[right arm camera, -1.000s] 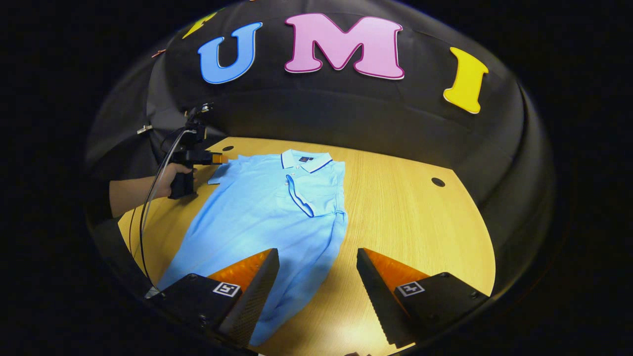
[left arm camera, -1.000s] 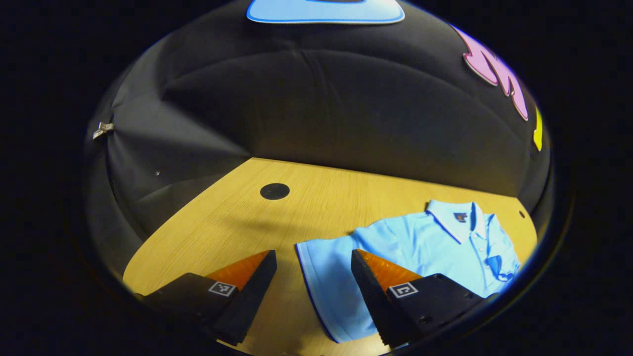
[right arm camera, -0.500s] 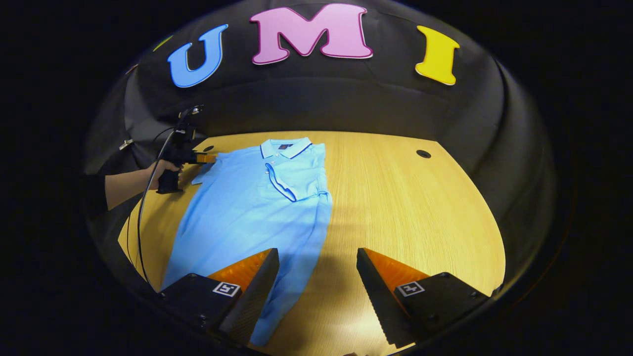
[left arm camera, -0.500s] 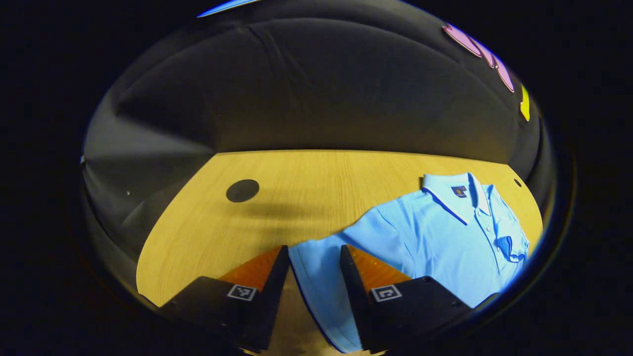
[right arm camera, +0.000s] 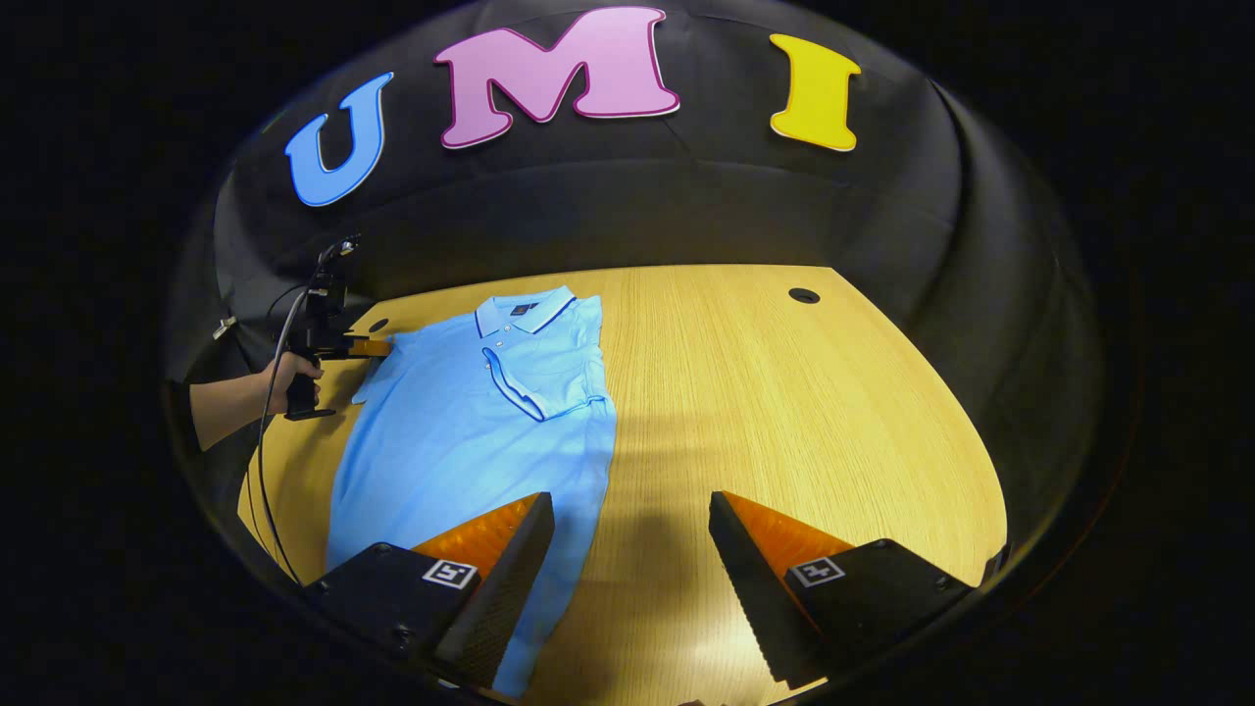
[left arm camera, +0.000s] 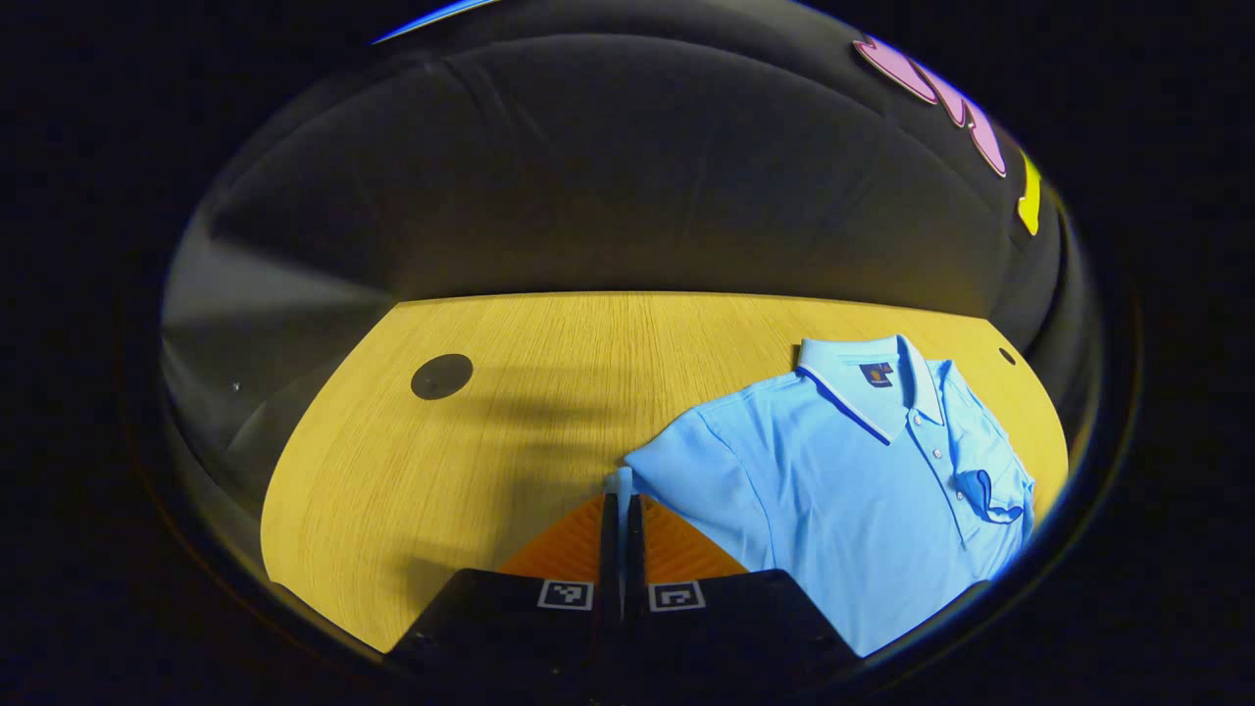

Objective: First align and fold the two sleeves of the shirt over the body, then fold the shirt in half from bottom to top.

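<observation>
A light blue polo shirt (right arm camera: 461, 431) lies flat on the wooden table (right arm camera: 784, 392), collar toward the far wall. One sleeve (right arm camera: 534, 387) is folded over the chest. In the left gripper view the other sleeve (left arm camera: 686, 466) spreads out from the shirt (left arm camera: 863, 490), and my left gripper (left arm camera: 621, 502) is shut on its cuff. The right gripper view shows that left gripper (right arm camera: 380, 346) at the shirt's far-left shoulder, held by a hand (right arm camera: 279, 378). My right gripper (right arm camera: 632, 515) stands open above the table near the shirt's lower side edge, holding nothing.
The table has round dark holes, one (left arm camera: 441, 376) left of the shirt and another (right arm camera: 804, 295) at the far right. A cable (right arm camera: 267, 431) hangs from the left gripper. Black cloth walls close off the table's far side.
My left gripper's fingers have closed from wide open onto the sleeve cuff. The right gripper has drifted a little, so the shirt sits farther left in its view; it stays open.
</observation>
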The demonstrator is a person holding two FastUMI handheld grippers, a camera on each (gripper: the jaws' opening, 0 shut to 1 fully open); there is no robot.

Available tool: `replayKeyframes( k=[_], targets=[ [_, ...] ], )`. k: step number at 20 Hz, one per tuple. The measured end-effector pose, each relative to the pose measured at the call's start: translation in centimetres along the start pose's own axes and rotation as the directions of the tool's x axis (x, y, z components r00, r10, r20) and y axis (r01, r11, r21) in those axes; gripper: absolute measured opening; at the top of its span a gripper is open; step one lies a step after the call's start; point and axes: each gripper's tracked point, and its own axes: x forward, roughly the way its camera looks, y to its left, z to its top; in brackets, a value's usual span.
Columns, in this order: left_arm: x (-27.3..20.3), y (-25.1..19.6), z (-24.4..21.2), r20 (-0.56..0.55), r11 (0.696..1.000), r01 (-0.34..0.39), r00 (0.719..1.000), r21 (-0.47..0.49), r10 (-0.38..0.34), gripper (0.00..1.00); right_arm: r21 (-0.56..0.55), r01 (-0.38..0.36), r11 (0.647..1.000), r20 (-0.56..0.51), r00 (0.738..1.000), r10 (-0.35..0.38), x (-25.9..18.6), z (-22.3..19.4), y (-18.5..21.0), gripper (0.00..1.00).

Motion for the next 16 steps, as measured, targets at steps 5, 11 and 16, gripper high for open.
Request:
replayKeyframes(
  k=[5, 11, 16],
  targets=[
    [-2.0, -1.4, 2.5, 0.027, 0.999, -0.006, 1.0, 0.053, 0.005, 0.06, 0.011, -0.006, 1.0, 0.017, 1.0, 0.005, -0.2, 0.6, -0.4, 0.99],
    [-5.4, -8.8, 7.4, 0.079, 0.988, 0.107, 0.99, 0.107, -0.116, 0.06, 0.014, -0.005, 1.0, 0.03, 1.0, 0.005, -0.2, 1.2, -1.4, 0.99],
    [-7.4, -17.7, 7.6, 0.073, 0.965, 0.219, 0.97, 0.145, -0.231, 0.06, 0.028, -0.023, 0.999, 0.045, 0.999, 0.021, -0.6, 1.5, -1.7, 0.99]
  ],
)
